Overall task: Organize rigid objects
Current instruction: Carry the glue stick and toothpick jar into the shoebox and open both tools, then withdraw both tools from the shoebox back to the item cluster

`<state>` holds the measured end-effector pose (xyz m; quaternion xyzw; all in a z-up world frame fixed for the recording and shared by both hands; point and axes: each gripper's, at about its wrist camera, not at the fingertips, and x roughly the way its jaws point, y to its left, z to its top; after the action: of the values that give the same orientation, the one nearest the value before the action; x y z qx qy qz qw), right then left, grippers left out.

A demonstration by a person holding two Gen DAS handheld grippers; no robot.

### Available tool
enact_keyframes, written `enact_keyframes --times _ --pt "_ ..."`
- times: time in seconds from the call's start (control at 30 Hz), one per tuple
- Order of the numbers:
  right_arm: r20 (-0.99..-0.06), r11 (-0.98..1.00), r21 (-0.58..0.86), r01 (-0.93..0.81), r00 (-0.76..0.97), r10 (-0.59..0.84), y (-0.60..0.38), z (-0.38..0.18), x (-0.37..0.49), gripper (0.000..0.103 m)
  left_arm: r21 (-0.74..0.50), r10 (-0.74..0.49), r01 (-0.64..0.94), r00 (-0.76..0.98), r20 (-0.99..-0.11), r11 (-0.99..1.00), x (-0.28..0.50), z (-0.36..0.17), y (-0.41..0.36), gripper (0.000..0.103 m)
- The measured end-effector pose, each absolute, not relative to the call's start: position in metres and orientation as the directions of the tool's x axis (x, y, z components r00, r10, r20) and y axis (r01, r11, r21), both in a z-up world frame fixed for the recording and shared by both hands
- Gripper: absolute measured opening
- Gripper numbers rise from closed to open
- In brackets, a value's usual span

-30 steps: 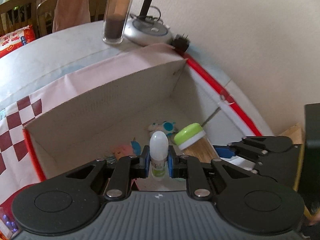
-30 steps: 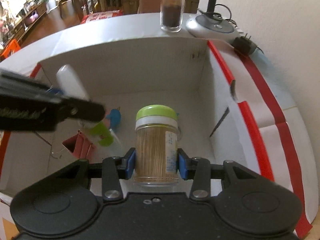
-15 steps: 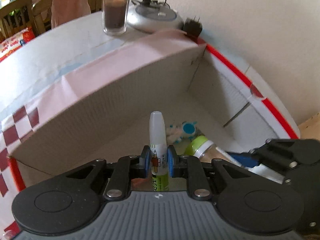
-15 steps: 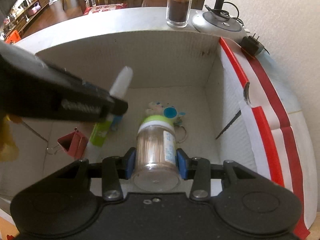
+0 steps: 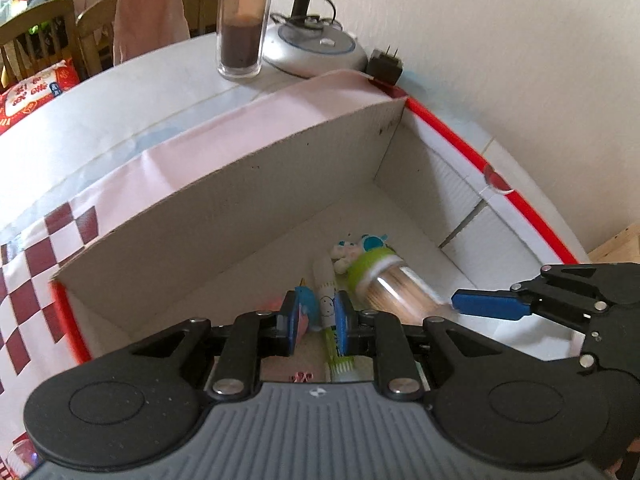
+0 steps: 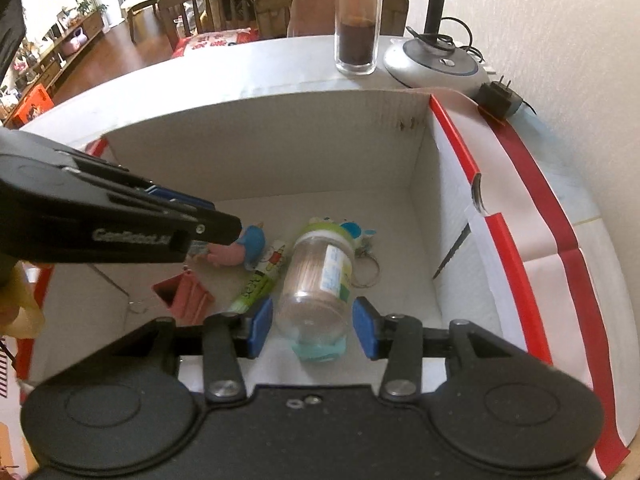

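Toothpick jar (image 6: 318, 276) on box floor between opening right claw (image 6: 312, 326) pads.

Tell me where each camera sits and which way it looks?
Left wrist: on the left gripper, facing down into the cardboard box; the right gripper pokes in at right.
Right wrist: on the right gripper, facing down into the box, jaws opening around the toothpick jar; left gripper at left.
Both show box, jar, tube.

A glass jar (image 6: 356, 20) of dark powder stands beside a lamp base (image 6: 436, 65) and plug adapter (image 6: 498, 98).
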<state>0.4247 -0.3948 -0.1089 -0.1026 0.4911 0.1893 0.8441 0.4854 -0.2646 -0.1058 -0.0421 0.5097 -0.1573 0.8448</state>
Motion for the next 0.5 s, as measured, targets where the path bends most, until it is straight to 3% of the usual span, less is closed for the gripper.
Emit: enact_keyframes --times 0.3,0.5 --pt "-0.84 0.9 0.03 -0.434 0.477 0.258 -0.386 -0.087 0.4 0.05 -0.221 -0.326 0.258 0.503 -0.8 0.94 0.443 -0.07 -0.249 0.019" --pt "-0.815 0.896 0.034 -0.443 0.506 0.282 -0.371 -0.071 0.379 0.061 -0.21 -0.333 0.275 0.558 -0.76 0.938 0.41 -0.048 -0.23 0.038"
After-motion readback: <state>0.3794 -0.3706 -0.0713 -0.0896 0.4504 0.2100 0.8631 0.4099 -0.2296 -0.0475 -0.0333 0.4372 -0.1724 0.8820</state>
